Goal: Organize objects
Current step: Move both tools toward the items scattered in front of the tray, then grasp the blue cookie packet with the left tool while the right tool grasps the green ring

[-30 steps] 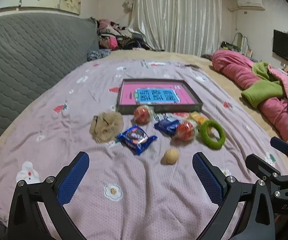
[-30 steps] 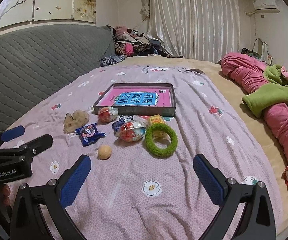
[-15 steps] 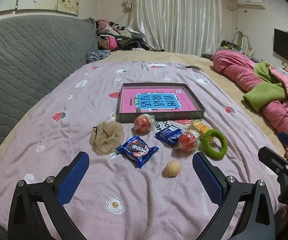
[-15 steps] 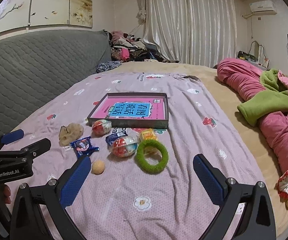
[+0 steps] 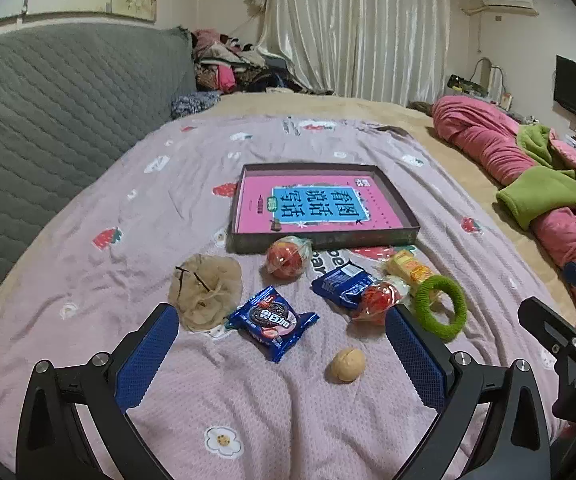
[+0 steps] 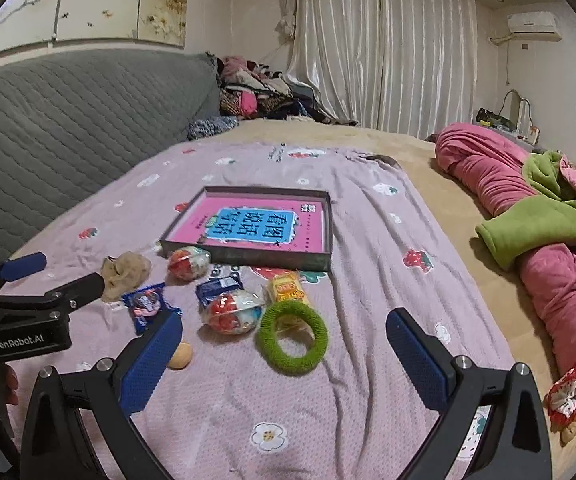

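Hovering wide open (empty): left gripper [image 5: 281,356], right gripper [image 6: 283,354].

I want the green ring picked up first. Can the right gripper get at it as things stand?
Probably yes: the right gripper is open, the green ring lies just ahead, nothing between, though its far edge overlaps a yellow packet.

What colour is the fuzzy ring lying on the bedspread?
Green; the fuzzy ring shows best in the right wrist view.

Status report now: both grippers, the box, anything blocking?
Left gripper and right gripper: jaws open, empty. Box holds only a pink book; snacks lie loose in front. Nothing blocking.
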Motion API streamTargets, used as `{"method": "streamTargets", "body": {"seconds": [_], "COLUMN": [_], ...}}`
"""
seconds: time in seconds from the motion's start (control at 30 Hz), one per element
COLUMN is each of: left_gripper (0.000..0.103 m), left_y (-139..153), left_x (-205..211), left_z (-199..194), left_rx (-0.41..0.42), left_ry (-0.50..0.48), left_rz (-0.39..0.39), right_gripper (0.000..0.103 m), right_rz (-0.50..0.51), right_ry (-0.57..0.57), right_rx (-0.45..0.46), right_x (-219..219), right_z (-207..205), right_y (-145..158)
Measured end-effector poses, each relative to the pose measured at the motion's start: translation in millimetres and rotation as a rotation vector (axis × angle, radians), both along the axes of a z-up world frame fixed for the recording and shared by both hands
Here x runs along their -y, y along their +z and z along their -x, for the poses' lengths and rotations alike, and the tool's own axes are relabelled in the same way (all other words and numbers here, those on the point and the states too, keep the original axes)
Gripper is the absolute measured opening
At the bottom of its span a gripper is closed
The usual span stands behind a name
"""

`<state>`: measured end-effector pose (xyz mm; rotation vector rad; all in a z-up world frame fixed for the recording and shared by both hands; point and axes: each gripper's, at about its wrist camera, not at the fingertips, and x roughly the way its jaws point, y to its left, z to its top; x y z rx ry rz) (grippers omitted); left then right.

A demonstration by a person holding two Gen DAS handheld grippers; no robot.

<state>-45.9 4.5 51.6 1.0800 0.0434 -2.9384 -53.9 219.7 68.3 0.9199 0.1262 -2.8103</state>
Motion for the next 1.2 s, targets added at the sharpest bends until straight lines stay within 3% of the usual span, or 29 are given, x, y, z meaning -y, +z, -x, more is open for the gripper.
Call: {"method": "streamTargets", "body": {"seconds": [0.63, 1.2], "left_gripper": [0.103, 0.103], "left_y": [-82.6, -122.2], "left_x": [3.4, 9.9], "left_z": [48.1, 91.5], "left_rx": [0.152, 0.220], "left_ry": [-0.008, 0.006], "left_rz": [-0.018, -0.051], "right_gripper": [0.103, 0.103], "right_rz": [-0.059, -0.088], "right_ry": [-0.015, -0.035], "right_rx": [0.164, 0.219], "right_x": [-0.7, -0.7], "right_z": [54.8, 89.1], "right_y": [-81.7, -111.3]}}
